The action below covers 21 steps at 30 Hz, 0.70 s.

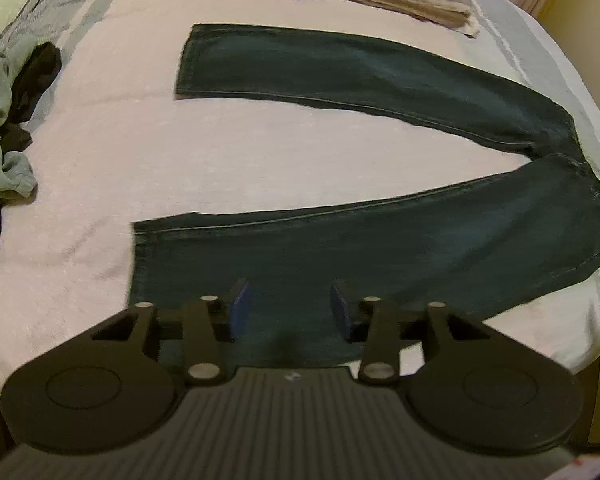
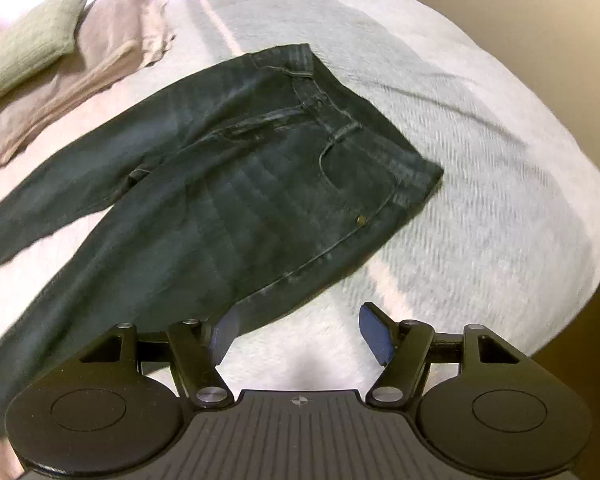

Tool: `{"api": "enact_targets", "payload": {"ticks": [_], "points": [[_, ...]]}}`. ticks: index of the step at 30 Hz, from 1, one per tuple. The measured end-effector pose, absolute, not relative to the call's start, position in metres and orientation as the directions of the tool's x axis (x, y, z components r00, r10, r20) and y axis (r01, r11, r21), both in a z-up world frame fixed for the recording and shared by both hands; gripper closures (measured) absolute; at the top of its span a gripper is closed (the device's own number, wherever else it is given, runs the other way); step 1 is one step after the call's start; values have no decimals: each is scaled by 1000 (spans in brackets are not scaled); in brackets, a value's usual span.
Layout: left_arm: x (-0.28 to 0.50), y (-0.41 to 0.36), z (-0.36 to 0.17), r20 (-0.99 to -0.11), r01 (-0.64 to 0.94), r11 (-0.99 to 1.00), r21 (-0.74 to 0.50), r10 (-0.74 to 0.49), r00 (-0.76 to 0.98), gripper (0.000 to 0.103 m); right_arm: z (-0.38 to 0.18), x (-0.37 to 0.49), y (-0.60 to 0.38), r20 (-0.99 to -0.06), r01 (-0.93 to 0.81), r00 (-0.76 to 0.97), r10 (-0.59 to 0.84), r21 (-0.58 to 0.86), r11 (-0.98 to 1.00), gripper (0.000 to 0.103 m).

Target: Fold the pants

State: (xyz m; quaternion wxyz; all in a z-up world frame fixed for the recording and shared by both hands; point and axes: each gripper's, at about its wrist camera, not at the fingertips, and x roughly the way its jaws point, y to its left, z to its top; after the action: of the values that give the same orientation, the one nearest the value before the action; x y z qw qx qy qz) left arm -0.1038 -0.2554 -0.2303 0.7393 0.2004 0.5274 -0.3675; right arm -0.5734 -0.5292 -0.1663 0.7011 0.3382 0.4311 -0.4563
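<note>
Left wrist view: I see my left gripper (image 1: 290,306) spread wide, holding nothing, its fingers (image 1: 240,304) hovering over the near leg of the dark jeans (image 1: 380,240), which lie flat on the bed (image 1: 220,152), legs splayed. Right wrist view: my right gripper (image 2: 300,334) is released too, left finger over the jeans' (image 2: 240,184) hip edge, right finger over bare bedspread.

pants (image 1: 380,248) waistband cut off at R edge, left wrist | near leg hem (image 1: 140,264) blurred | clothes pile (image 1: 8,120) cropped L
</note>
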Motion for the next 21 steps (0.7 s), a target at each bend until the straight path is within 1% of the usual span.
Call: {"api": "enact_targets", "payload": {"ticks": [2, 3, 4, 6, 7, 8, 11, 14, 17, 21], "points": [[-131, -267, -221, -922, 744, 664, -77, -332, 201, 49, -162, -576, -543, -920, 907, 214, -328, 63, 416, 39], [-144, -272, -218, -920, 735, 675, -70, -328, 214, 47, -161, -576, -550, -923, 890, 219, -317, 55, 453, 39], [-158, -276, -215, -919, 722, 689, -63, -322, 228, 42, -159, -577, -556, -923, 871, 225, -311, 47, 490, 39], [-185, -287, -208, -916, 697, 715, -52, -313, 252, 36, -155, -576, -567, -922, 826, 239, -305, 28, 563, 33], [-200, -292, -205, -914, 688, 724, -46, -308, 263, 29, -153, -577, -573, -919, 800, 256, -300, 27, 599, 26], [-213, -297, -202, -911, 680, 732, -36, -303, 278, 23, -151, -577, -578, -917, 775, 268, -295, 24, 631, 21], [-250, -306, -193, -903, 651, 759, -24, -296, 311, 14, -147, -580, -587, -920, 720, 279, -276, 10, 694, 19], [-276, -313, -188, -902, 638, 770, -20, -289, 321, 8, -141, -583, -588, -923, 675, 289, -255, 8, 738, 18], [-296, -319, -185, -902, 638, 770, 14, -266, 341, 3, -137, -581, -586, -927, 653, 297, -230, 22, 757, 18], [-308, -318, -184, -906, 645, 763, 42, -243, 346, 2, -131, -575, -570, -925, 621, 313, -213, 30, 783, 18]]}}
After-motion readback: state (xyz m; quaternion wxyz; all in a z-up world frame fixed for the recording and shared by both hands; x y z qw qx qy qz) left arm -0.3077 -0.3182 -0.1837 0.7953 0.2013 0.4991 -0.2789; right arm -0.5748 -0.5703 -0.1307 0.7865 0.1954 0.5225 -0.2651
